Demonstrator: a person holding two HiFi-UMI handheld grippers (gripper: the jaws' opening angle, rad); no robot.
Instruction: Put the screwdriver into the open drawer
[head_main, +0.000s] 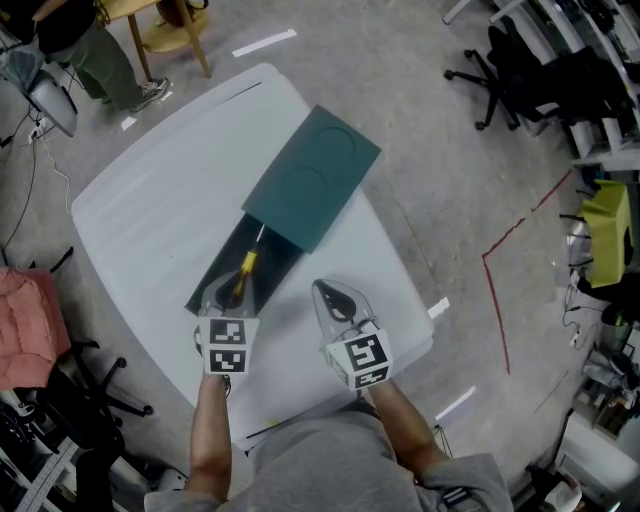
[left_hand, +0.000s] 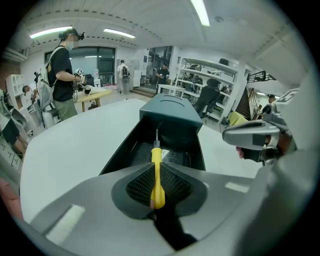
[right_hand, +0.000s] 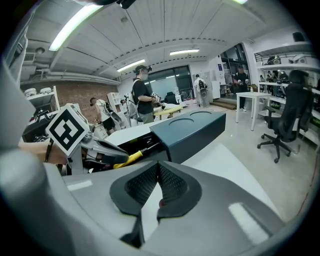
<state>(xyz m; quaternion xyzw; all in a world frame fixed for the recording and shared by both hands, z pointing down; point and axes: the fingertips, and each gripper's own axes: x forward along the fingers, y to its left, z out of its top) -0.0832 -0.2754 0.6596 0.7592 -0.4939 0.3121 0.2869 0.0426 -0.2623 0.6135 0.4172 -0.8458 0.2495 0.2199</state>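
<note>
Screwdriver (left_hand: 157, 172) in left gripper (head_main: 232, 288) jaws, tilted down over drawer (left_hand: 121, 153)

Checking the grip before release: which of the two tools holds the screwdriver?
The left tool: its jaws clamp the yellow-handled screwdriver above the open drawer. The right tool is shut with nothing between its jaws.

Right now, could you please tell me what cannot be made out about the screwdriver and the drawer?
1) Tip of the screwdriver: in the left gripper view it is lost in the dark drawer, so contact with its bottom is unclear.
2) Drawer's near end: head view, covered by the left gripper.
3) Drawer's inside: right gripper view, blocked by the left gripper.
</note>
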